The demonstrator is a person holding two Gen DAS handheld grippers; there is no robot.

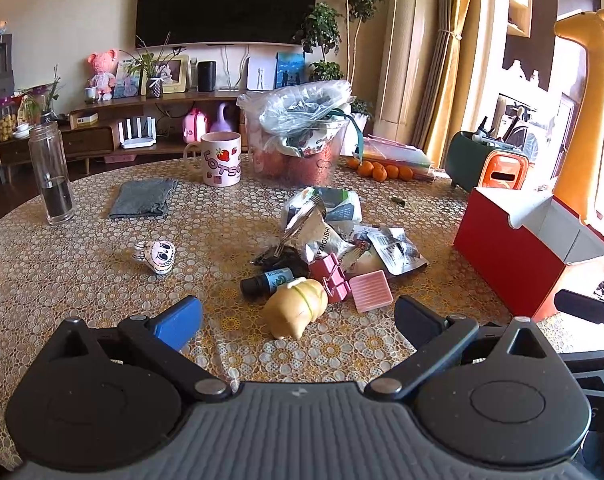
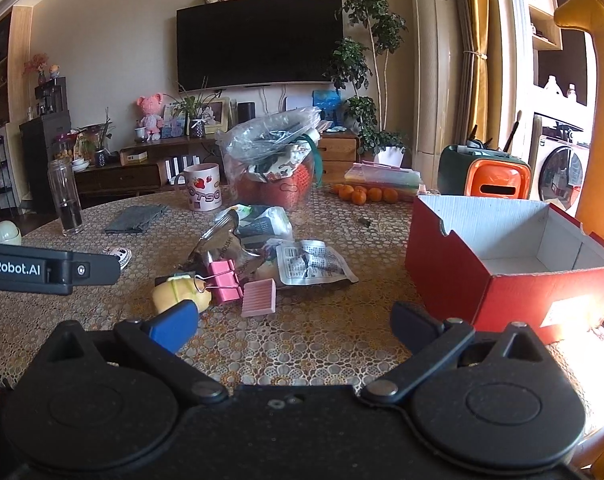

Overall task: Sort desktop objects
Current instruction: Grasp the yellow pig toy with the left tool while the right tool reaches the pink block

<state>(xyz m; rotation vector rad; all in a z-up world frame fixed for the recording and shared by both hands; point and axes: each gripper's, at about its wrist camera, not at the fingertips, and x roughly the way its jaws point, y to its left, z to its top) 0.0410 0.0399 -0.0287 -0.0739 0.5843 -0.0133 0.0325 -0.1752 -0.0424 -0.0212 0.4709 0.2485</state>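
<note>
A heap of small things lies mid-table: a yellow pig toy (image 1: 296, 308) (image 2: 180, 294), a small dark bottle (image 1: 266, 281), a pink binder clip (image 1: 330, 280) (image 2: 224, 280), a pink ridged square (image 1: 371, 291) (image 2: 258, 298) and crumpled foil packets (image 1: 321, 220) (image 2: 309, 266). A small white figure (image 1: 156, 255) lies apart to the left. An open red box (image 2: 513, 268) (image 1: 517, 256) stands at the right. My left gripper (image 1: 298, 320) is open and empty, just before the pig toy. My right gripper (image 2: 294, 320) is open and empty, between heap and box.
Behind the heap stand a pink mug (image 1: 221, 159), a glass bottle (image 1: 52, 174), a grey cloth (image 1: 144, 198), a clear tub stuffed with bags (image 1: 302, 140), several oranges (image 1: 381, 170) and a green-orange holder (image 2: 483, 176). The left gripper's body (image 2: 50, 268) shows at the right view's left edge.
</note>
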